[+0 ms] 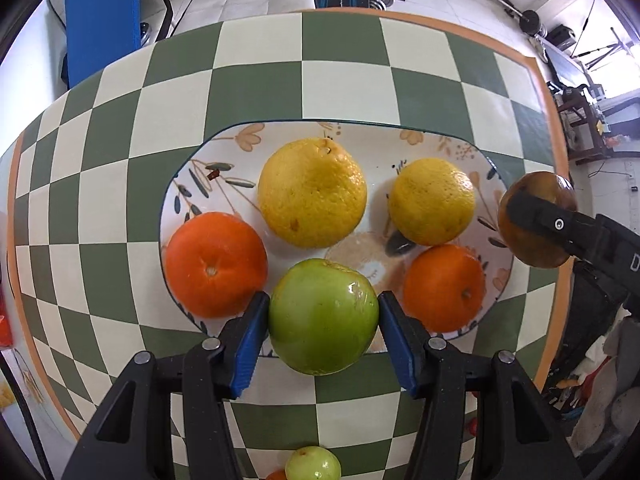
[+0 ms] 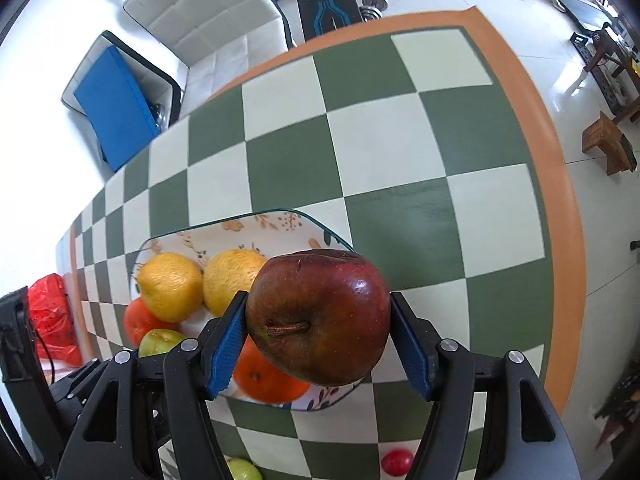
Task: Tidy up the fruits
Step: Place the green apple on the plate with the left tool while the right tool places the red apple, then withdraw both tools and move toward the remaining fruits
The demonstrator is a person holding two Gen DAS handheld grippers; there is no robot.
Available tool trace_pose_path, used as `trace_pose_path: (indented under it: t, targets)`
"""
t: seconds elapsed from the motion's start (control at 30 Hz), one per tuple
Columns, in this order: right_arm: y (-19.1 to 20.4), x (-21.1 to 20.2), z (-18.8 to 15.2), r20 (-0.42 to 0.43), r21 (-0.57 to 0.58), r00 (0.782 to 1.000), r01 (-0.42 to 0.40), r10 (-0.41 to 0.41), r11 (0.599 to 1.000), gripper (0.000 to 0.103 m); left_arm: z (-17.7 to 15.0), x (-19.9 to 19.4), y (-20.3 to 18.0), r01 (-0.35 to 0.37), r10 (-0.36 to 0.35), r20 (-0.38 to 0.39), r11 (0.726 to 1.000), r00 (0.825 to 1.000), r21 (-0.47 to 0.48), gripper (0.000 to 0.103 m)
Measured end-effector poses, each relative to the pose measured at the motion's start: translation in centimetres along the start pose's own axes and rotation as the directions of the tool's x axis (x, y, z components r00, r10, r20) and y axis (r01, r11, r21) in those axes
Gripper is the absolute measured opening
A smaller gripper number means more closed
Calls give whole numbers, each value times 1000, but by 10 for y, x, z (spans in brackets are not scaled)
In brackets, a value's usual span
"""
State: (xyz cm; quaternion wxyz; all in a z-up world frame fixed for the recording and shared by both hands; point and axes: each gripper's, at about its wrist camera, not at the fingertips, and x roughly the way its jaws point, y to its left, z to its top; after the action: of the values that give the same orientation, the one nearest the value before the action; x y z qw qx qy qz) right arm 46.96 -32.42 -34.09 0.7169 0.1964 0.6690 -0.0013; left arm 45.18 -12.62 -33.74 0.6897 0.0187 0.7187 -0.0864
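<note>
- Fingers of the left gripper (image 1: 323, 316), black with ribbed blue pads (image 1: 250, 344), clamp a green apple (image 1: 323, 318) on both sides; its skin is smooth and glossy, and it sits at the near rim of the plate (image 1: 420, 132).
- Fingers of the right gripper (image 2: 318, 320), same build with blue pads (image 2: 226, 346), clamp a dark red apple (image 2: 318, 318) with its brown stem turned toward the camera; the skin is shiny with a brownish-yellow patch near the stem.
- Dark red apple position: to the right of the plate's right edge as the left wrist view shows it; the right wrist view places it in front of the plate's right corner.
- Plate: rounded-rectangle ceramic, white with painted leaves and flowers, thin dark rim.
- Plate contents: one large yellow citrus (image 1: 312, 192) with dimpled peel, one smaller yellow citrus (image 1: 432, 200), and two oranges, left orange (image 1: 216, 264) and right orange (image 1: 444, 288), smooth and round.
- Tablecloth (image 1: 340, 88): green and cream checks with an orange border, flat surface.
- Left wrist view only: the right gripper seen side-on, and a small green fruit (image 1: 314, 464) on the cloth at the bottom edge.
- Right wrist view only: a small red fruit (image 2: 397, 462) on the cloth, a red plastic bag (image 2: 54, 316) at the left, and a wooden stool (image 2: 608, 148) on the floor.
</note>
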Motion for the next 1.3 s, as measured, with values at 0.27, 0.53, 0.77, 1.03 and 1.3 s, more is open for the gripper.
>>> trace_pose_path:
  t: [0.27, 0.53, 0.77, 1.03, 1.3]
  targets:
    - [-9, 7, -8, -13, 42, 999, -38, 38, 998, 91, 8, -3, 6, 37, -36, 6, 999, 999, -31, 84]
    - [-2, -16, -34, 43, -19, 997, 61, -60, 998, 94, -9, -33, 22, -76, 80, 102, 996, 992, -47, 85]
    - [26, -37, -73, 122, -115, 981, 165, -151, 980, 94, -32, -42, 51, -81, 91, 110, 993, 990, -90, 85]
    - [37, -58, -110, 162, -118, 974, 176, -156, 977, 94, -62, -62, 51, -105, 122, 171, 989, 978, -107, 85]
    - [43, -95, -143, 224, -131, 962, 190, -157, 973, 94, -96, -99, 48, -105, 128, 265, 989, 956, -101, 85]
